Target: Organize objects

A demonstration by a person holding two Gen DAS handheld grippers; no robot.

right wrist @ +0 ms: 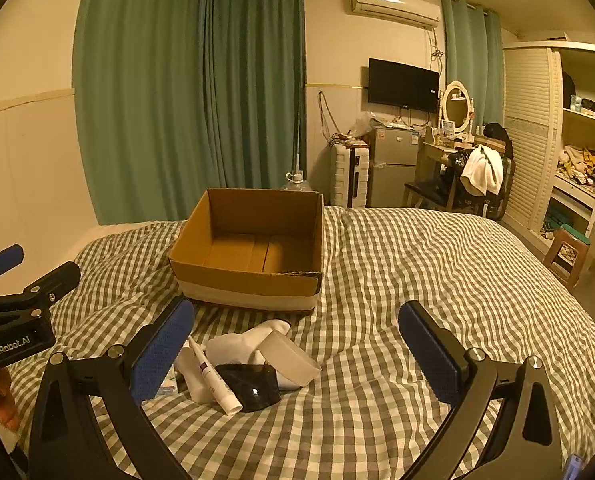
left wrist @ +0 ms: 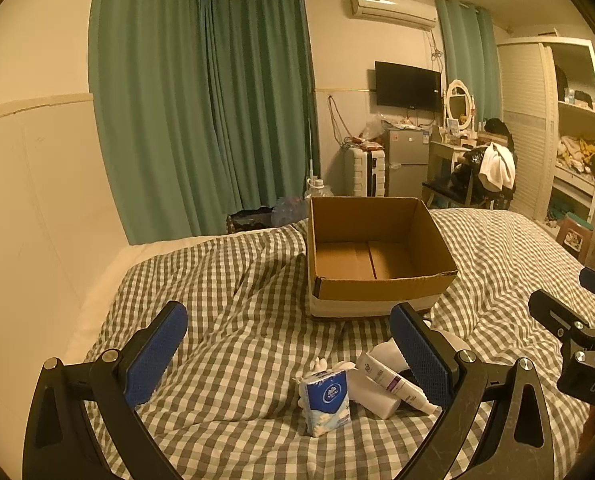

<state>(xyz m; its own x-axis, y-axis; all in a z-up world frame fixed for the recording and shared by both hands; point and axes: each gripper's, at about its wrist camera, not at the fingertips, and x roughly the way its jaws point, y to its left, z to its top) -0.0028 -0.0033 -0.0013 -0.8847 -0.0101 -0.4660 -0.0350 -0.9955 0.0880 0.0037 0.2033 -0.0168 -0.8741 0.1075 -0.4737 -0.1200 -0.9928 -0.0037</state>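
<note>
An open, empty cardboard box (left wrist: 377,284) sits on the checked bed cover; it also shows in the right wrist view (right wrist: 253,284). In front of it lies a small pile: a blue tissue pack (left wrist: 326,400), a white tube (left wrist: 393,384) (right wrist: 213,380), white socks (right wrist: 237,344), a black glossy item (right wrist: 253,388) and a translucent cup (right wrist: 291,356). My left gripper (left wrist: 291,356) is open and empty, just above and before the pile. My right gripper (right wrist: 297,356) is open and empty, with the pile by its left finger.
The bed cover (right wrist: 437,272) stretches wide to the right of the box. Green curtains (left wrist: 201,100) hang behind the bed. A fridge (left wrist: 407,160), suitcase, dressing table with chair and open wardrobe (right wrist: 577,152) stand at the far wall. A stool (right wrist: 567,252) is beside the bed.
</note>
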